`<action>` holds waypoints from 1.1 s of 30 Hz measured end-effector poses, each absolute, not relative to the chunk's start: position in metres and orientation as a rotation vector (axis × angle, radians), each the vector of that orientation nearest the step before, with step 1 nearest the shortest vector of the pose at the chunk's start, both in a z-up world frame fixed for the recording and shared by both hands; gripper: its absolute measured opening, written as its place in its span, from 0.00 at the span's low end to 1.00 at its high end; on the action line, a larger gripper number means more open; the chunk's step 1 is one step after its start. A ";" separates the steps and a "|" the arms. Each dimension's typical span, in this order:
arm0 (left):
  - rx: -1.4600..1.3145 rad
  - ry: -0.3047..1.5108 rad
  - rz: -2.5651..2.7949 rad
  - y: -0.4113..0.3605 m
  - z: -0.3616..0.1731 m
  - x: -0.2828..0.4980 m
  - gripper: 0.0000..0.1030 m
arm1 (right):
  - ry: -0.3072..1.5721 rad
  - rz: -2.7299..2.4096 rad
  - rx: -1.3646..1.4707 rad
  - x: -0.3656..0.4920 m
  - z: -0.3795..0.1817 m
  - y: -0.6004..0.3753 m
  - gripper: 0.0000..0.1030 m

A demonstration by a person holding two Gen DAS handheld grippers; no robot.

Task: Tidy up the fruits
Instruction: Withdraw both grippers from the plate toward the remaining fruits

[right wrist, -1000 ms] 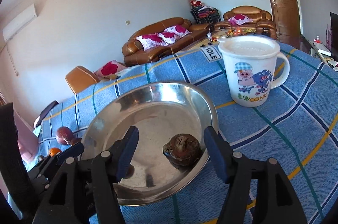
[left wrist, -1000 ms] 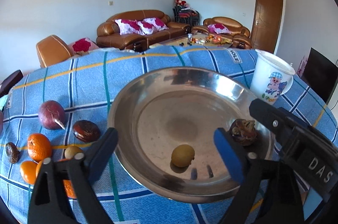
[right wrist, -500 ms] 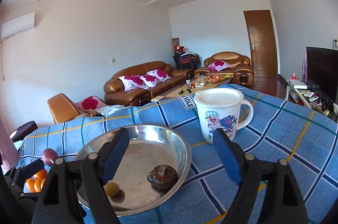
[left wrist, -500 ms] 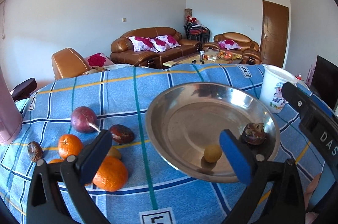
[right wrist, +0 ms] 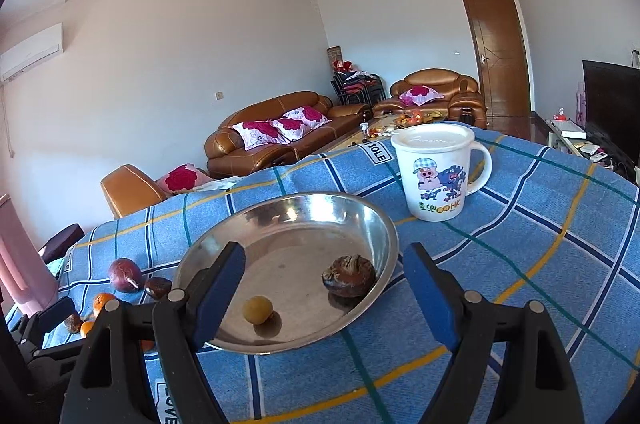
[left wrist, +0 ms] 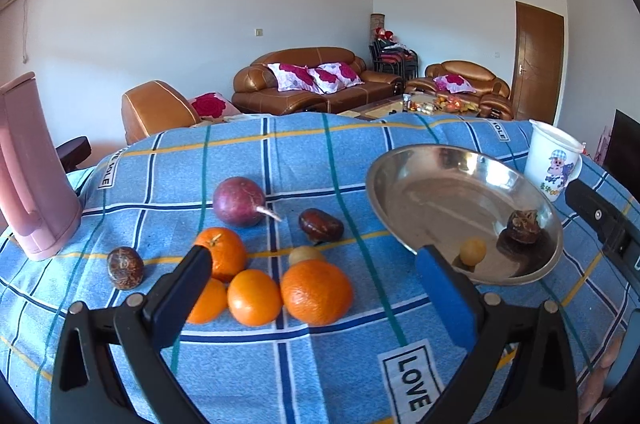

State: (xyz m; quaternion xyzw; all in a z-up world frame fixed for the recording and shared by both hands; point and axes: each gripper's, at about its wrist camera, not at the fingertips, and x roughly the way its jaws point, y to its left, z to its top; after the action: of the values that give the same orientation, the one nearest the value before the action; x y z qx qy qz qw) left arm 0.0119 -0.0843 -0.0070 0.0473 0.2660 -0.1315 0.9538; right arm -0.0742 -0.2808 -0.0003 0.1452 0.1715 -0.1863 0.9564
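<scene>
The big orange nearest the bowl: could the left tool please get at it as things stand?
Probably yes. The left tool is open and empty, the big orange sits between its fingers' line, uncovered; only a smaller orange touches its side.

From the left wrist, my gripper's left finger [left wrist: 182, 294] is covering part of one orange [left wrist: 204, 300]. A small yellowish fruit [left wrist: 305, 255] is peeking out behind the biggest orange [left wrist: 316, 291]. The pink jug [left wrist: 30, 172] is running off the left edge. From the right wrist, the oranges [right wrist: 100, 304] are sitting too small and half hidden behind the other gripper [right wrist: 44, 328].
</scene>
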 end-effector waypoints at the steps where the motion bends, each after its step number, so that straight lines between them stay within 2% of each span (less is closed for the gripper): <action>1: 0.098 0.542 -0.262 -0.082 -0.006 0.012 1.00 | 0.351 -0.372 0.295 -0.075 -0.001 -0.277 0.80; 20: 0.096 0.583 -0.167 0.007 -0.009 0.033 1.00 | 0.462 -0.201 0.241 -0.047 -0.008 -0.190 0.80; 33: 0.031 0.659 -0.040 0.085 -0.013 0.069 1.00 | 0.664 -0.010 0.217 0.004 -0.029 -0.149 0.80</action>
State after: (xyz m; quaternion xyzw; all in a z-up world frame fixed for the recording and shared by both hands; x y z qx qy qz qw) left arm 0.0686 0.0847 -0.0135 0.0152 0.3235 -0.0195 0.9459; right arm 0.0035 -0.1492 -0.0291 0.1064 0.3254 -0.0051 0.9395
